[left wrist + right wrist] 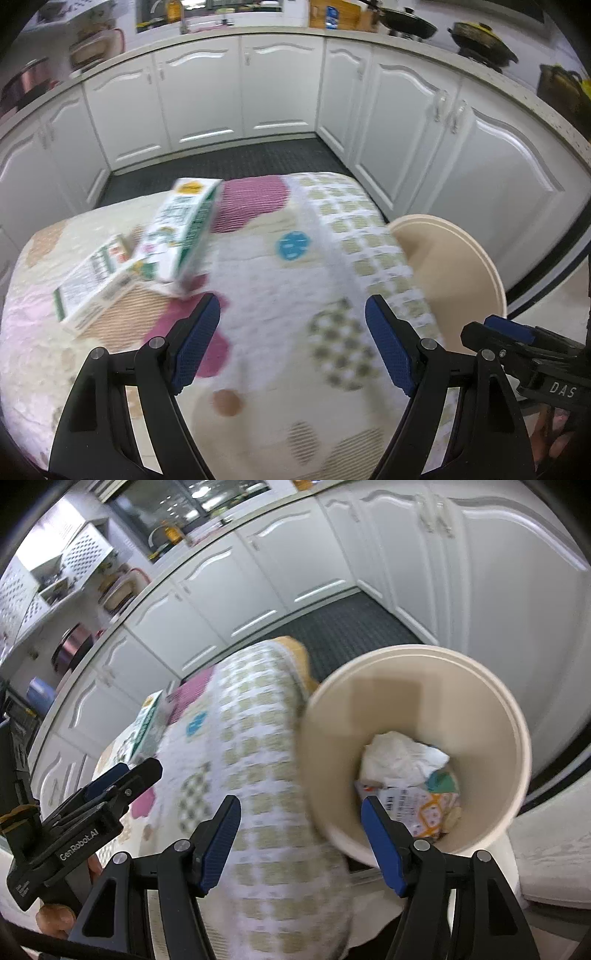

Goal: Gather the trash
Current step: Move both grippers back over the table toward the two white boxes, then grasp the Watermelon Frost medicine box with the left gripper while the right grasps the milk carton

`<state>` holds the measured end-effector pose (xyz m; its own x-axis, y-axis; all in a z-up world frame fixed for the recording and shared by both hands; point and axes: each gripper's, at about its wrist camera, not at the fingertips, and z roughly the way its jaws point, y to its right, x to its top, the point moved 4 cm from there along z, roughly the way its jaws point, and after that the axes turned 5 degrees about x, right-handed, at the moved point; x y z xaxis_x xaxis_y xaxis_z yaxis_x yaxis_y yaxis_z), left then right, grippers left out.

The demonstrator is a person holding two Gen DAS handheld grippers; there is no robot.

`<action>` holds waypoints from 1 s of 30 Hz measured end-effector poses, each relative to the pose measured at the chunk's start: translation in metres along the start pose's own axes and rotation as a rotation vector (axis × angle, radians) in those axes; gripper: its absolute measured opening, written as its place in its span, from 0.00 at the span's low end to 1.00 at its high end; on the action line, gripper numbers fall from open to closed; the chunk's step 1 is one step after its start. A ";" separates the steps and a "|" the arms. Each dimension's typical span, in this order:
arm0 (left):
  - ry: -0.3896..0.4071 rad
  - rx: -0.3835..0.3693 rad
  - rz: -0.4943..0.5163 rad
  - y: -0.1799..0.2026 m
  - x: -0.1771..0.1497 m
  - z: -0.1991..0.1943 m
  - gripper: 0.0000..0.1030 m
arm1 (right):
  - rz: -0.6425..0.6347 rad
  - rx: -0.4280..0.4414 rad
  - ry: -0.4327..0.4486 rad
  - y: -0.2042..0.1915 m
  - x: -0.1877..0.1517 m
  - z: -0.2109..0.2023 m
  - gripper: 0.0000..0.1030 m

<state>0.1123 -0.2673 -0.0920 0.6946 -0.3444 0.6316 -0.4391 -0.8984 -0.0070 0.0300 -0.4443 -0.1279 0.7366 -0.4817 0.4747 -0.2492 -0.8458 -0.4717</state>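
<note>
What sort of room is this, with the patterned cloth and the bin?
Most likely a home kitchen. White cabinet doors run under a countertop that carries a black wok and a lidded pot, and a sink faucet shows at the far end.

White cabinets [199, 92] with arched panel doors and slim metal handles run ahead of the left gripper and turn along its right side, under a pale counter [406, 42]. A dark ribbed floor mat [229, 162] lies at their foot. On the counter to the far right stand a black wok [408, 22] and a dark pot [480, 38]; far left sits a pink pot [27, 81]. Below the gripper spreads a tabletop under a patterned cloth [266, 288]. Soft light glints off the door panels.
</note>
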 end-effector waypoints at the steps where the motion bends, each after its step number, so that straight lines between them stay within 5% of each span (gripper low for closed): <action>1: 0.003 0.007 -0.003 -0.006 -0.002 -0.002 0.78 | -0.011 0.005 -0.006 -0.007 -0.002 0.003 0.64; 16: 0.013 0.045 -0.033 -0.146 -0.010 -0.003 0.78 | -0.127 0.068 -0.081 -0.093 -0.003 0.050 0.69; 30: -0.089 0.138 0.243 -0.167 0.000 0.062 0.78 | -0.124 0.075 -0.109 -0.127 0.026 0.090 0.71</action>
<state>0.2212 -0.1341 -0.1393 0.6285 -0.5708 0.5284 -0.5211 -0.8133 -0.2587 0.1371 -0.3284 -0.1223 0.8236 -0.3439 0.4511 -0.1081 -0.8758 -0.4704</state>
